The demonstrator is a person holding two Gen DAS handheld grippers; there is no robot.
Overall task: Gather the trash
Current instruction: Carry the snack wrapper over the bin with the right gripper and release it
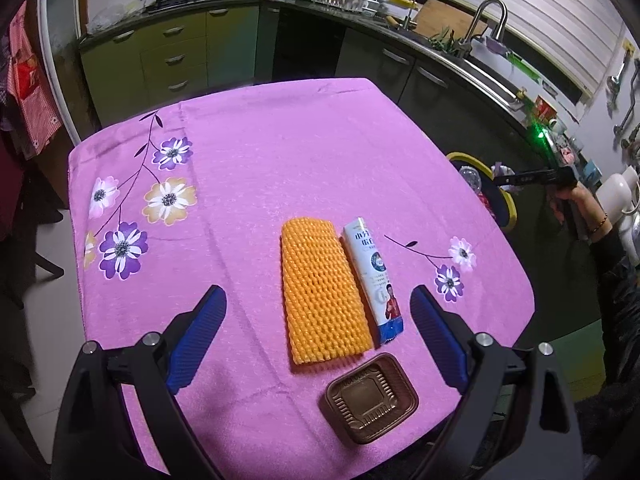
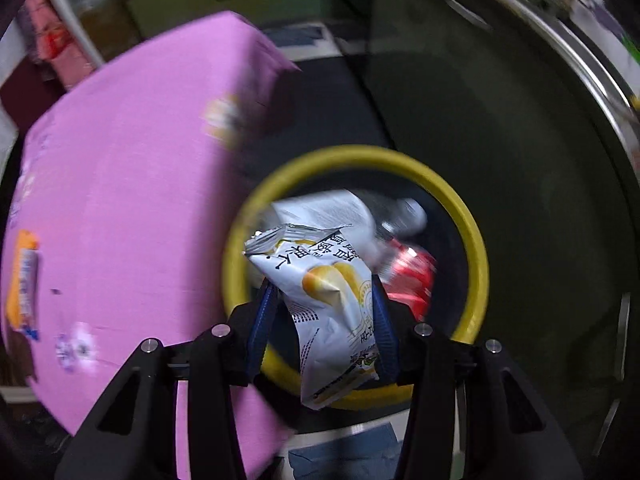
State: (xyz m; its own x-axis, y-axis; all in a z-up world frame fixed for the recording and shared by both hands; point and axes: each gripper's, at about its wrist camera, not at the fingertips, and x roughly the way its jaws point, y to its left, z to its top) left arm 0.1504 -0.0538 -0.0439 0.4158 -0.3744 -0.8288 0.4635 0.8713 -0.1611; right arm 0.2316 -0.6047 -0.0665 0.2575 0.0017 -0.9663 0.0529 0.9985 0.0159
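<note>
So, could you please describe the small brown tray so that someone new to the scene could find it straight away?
Start at the table with the pink flowered cloth and go to its near edge, between the open left tool's blue fingers. The brown plastic tray sits there, below the orange foam net and the white tube-shaped packet. It alone is dark, ridged and hollow.

Desk [image 1: 256, 168] covered with pink floral cloth. Orange foam net [image 1: 322, 291] lies flat toward near right corner. White-blue wrapper [image 1: 375, 276] lies along net's right side, touching it. Brown plastic tray [image 1: 371, 397] sits at near edge, just beside net's near end.
</note>
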